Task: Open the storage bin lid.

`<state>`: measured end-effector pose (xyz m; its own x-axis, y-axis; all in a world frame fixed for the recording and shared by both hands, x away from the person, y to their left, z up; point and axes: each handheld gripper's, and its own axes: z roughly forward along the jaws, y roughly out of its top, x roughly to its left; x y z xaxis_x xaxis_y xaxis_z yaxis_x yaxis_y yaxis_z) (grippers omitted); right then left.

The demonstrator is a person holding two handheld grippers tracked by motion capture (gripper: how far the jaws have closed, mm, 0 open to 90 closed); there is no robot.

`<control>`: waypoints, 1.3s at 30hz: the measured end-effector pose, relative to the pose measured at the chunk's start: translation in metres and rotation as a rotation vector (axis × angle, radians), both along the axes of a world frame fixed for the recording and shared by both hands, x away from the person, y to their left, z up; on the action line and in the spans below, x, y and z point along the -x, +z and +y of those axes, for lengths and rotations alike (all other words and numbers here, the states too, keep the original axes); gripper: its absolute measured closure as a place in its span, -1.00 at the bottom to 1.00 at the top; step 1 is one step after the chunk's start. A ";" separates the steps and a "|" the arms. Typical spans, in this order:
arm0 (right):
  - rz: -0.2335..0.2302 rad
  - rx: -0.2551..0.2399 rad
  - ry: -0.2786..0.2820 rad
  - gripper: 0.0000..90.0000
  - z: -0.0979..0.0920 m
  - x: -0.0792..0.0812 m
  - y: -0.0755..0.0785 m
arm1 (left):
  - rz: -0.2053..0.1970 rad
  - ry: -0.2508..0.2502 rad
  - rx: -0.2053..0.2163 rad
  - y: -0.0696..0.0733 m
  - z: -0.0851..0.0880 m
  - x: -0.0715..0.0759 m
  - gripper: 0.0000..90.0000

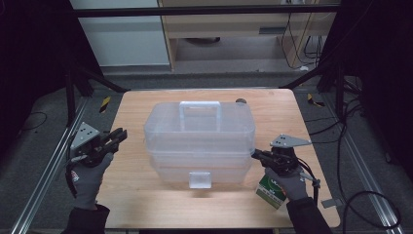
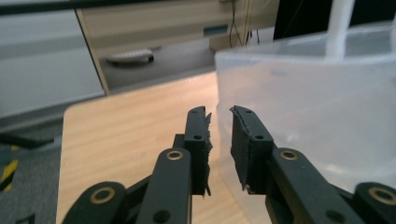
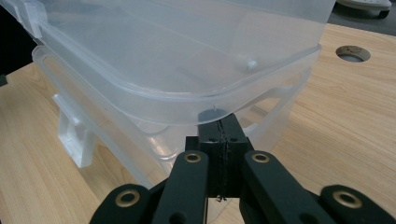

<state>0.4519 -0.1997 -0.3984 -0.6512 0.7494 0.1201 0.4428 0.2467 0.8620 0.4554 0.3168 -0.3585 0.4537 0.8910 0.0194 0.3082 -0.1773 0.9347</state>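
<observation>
A clear plastic storage box [image 1: 199,141] with a white handle [image 1: 199,108] on its lid stands in the middle of the wooden table [image 1: 136,195]. Its front latch [image 1: 200,179] hangs down. My left gripper [image 1: 121,134] is left of the box, apart from it. In the left gripper view its jaws [image 2: 219,114] stand a narrow gap apart with nothing between them, and the box wall [image 2: 317,102] lies just to their right. My right gripper [image 1: 254,153] is at the box's right side. There its jaws [image 3: 219,123] are pressed together, tips right under the lid's rim [image 3: 187,98].
A round hole [image 1: 240,101] opens in the tabletop behind the box. Metal rails run along both sides of the table, and cables lie on the floor at the right. Cabinets stand beyond the far edge.
</observation>
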 end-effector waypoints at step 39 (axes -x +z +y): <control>-0.026 -0.019 -0.031 1.00 0.003 -0.008 0.011 | 0.082 -0.267 0.021 -0.027 -0.044 -0.004 0.98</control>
<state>0.4603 -0.1968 -0.3875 -0.6307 0.7671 0.1177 0.4273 0.2166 0.8778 0.4590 0.2726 -0.3857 0.6719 0.7393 -0.0443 0.3279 -0.2433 0.9129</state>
